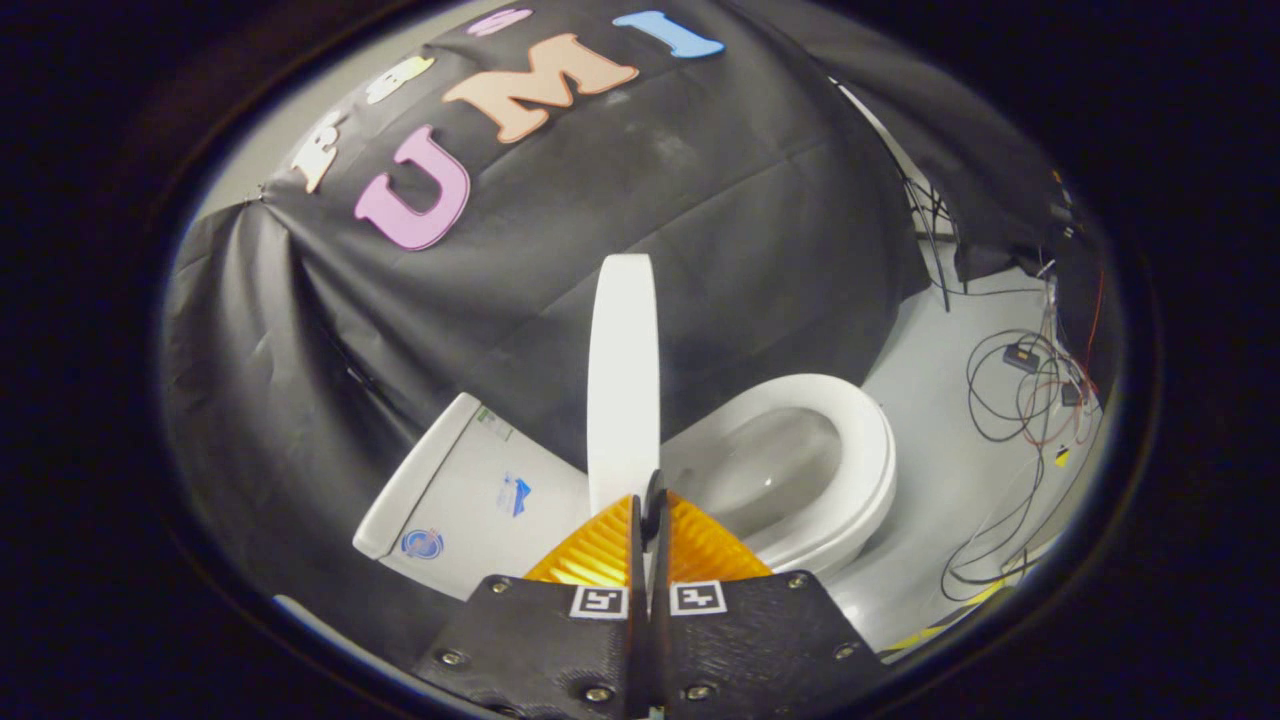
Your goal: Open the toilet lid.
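In the gripper view, the tool (648,510) is seen with its two fingers drawn close together, only a thin gap between them, and the lower edge of the toilet lid (622,380) sits right at that gap. The lid appears to be pinched by its edge, though whether both fingers truly press on it cannot be told from this angle.

The lid is raised and stands nearly upright, edge-on to the camera, rising just ahead of the fingertips against the black cloth wall (750,210). To one side of it the tank (460,490) is seen; to the other, the seat ring (860,450) and the open bowl (760,470) are exposed.

The task is judged to be almost complete — the bowl is already uncovered. What is left, it seems, is for the lid to be leaned back toward the tank and let go. Loose cables (1010,400) lie on the floor (930,400) beyond the toilet, well apart from the work.
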